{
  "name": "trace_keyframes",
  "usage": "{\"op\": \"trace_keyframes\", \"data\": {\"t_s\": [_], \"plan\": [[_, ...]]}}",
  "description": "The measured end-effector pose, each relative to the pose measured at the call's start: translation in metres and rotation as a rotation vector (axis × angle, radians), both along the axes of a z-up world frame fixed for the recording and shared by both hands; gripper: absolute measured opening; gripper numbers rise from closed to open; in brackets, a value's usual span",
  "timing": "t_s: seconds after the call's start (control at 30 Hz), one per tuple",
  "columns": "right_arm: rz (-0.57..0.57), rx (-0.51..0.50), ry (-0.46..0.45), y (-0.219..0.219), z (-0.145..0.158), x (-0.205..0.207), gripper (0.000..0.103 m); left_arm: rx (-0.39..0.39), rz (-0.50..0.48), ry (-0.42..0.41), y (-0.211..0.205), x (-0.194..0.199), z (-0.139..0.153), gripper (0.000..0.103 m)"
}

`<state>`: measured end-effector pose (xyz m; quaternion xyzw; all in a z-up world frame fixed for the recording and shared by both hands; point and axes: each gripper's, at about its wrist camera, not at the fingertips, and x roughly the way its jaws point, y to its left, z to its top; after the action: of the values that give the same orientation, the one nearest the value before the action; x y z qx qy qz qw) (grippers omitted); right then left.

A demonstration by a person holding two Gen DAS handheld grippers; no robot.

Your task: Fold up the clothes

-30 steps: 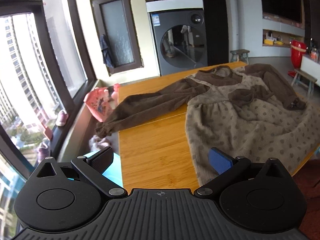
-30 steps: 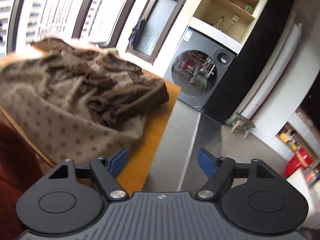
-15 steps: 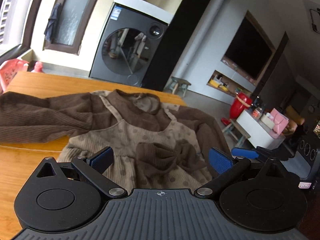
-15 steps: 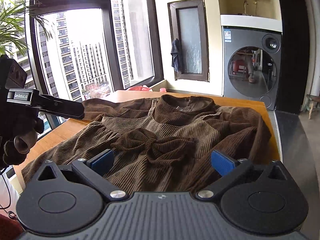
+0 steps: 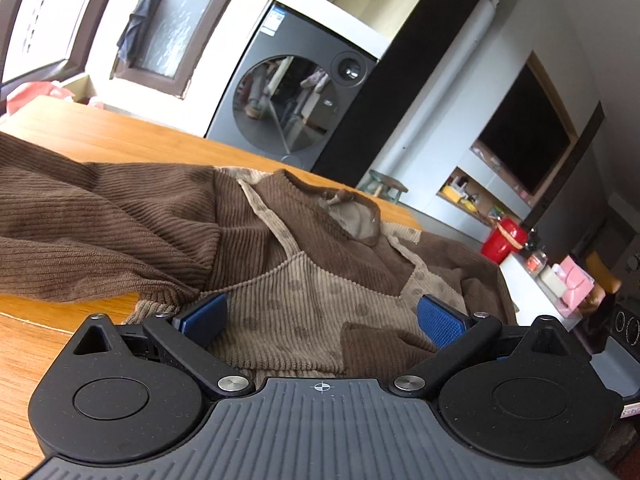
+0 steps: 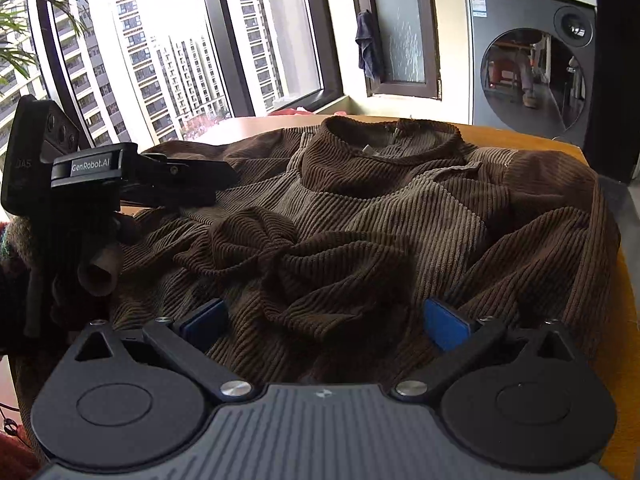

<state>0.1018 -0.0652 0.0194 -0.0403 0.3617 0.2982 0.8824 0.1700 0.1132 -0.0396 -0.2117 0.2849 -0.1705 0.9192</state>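
Observation:
A child's corduroy dress (image 5: 304,280) lies flat on the wooden table (image 5: 120,136), collar away from me. It has a tan dotted bodice, dark brown sleeves and a brown bow (image 6: 288,248) on the front. My left gripper (image 5: 320,320) is open, low over the bodice near the left sleeve (image 5: 100,224). My right gripper (image 6: 324,324) is open, low over the dress just below the bow. The left gripper also shows in the right wrist view (image 6: 120,176), hovering over the dress's left side.
A grey washing machine (image 5: 296,96) stands behind the table. Large windows (image 6: 168,48) run along the left. The table's right edge (image 6: 628,280) drops to the floor. A white side table with a red pot (image 5: 504,240) and pink items stands at right.
Both grippers have moved closer and lower over the dress. The left one has swung from the table's left end onto the bodice. Both stay open.

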Motion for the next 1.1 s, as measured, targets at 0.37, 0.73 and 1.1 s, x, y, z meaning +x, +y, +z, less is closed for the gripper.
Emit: {"op": "trace_keyframes", "data": {"t_s": [0.37,0.73,1.1], "plan": [[-0.093,-0.172,-0.148,-0.059,0.063,-0.081,0.103,-0.035,-0.006,0.018,0.004,0.0,-0.002,0.103],[-0.365,0.117,0.115,-0.085,0.016,-0.069,0.04,-0.057,-0.013,0.025,0.007,-0.001,-0.003,0.103],[-0.381,0.238,-0.272,-0.118,0.177,0.005,0.009,-0.073,-0.042,0.033,0.009,-0.002,-0.002,0.103]]}}
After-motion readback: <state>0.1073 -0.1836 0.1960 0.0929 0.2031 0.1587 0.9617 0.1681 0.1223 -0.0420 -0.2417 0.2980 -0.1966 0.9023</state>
